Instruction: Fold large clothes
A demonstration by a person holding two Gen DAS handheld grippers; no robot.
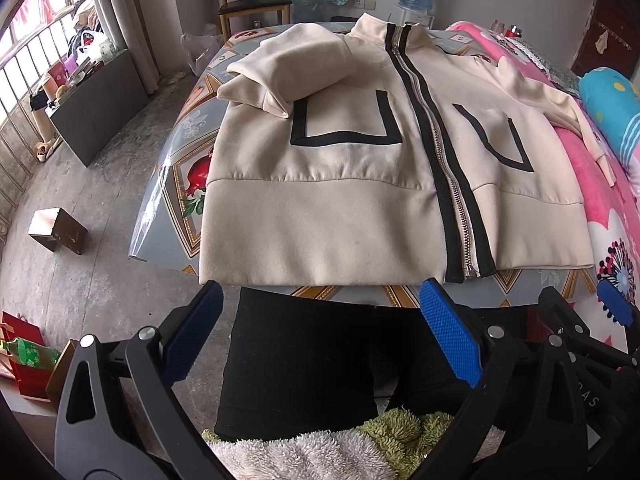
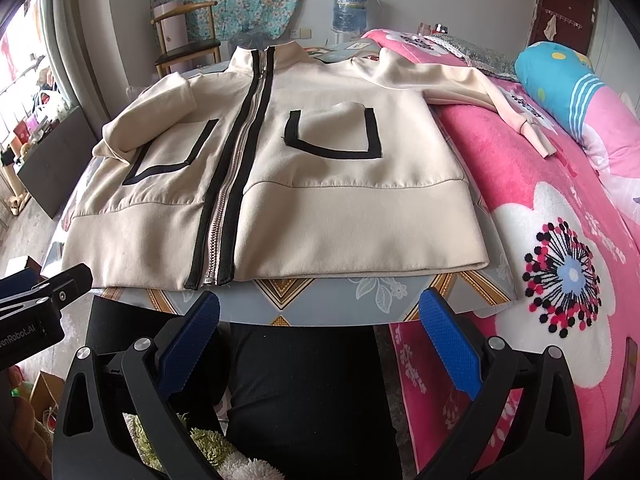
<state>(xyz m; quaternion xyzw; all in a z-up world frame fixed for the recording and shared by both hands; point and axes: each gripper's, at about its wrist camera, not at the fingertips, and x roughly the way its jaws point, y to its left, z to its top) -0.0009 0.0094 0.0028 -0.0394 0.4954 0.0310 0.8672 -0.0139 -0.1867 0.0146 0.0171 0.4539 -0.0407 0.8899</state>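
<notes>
A cream jacket [image 1: 340, 208] is lying zipped and face up on the desk [image 1: 168, 184], one sleeve [image 1: 292, 68] already folded across its chest, the other sleeve [image 2: 488, 92] trailing onto the pink bed [image 2: 520, 208] alongside. Both tools are hovering short of the hem — the left hand-held gripper [image 1: 320, 320] and the right hand-held gripper [image 2: 320, 320] are each gaping wide, grasping nothing. The likely risk: the desk looks glossy, so a one-sided pull may be sliding the whole garment — or the trailing sleeve, dragging on the plush bed cover, may be skewing the next fold.
</notes>
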